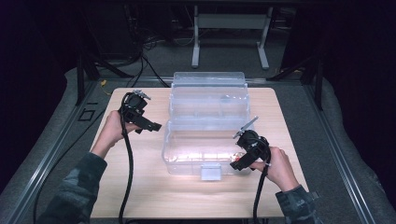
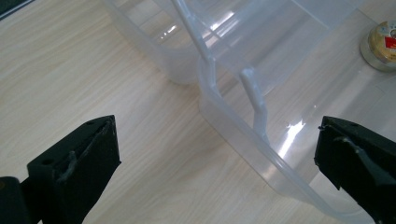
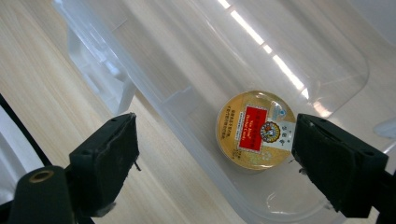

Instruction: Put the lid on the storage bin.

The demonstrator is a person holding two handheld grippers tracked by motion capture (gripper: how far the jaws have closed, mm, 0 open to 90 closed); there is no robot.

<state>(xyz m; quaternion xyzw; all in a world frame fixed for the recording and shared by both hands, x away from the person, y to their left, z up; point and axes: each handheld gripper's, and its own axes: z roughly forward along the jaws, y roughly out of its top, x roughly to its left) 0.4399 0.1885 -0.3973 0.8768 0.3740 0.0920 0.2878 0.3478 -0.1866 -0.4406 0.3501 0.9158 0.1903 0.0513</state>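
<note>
A small round jar point(image 3: 256, 129) with a gold lid and red label lies flat inside the clear open box point(image 3: 196, 154), between the right gripper's point(image 3: 215, 163) spread jaws, nearer one.

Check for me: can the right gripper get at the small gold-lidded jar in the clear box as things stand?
Probably yes: the clear box is open on top, and the right gripper, jaws wide, hangs just above the jar with nothing between.
</note>
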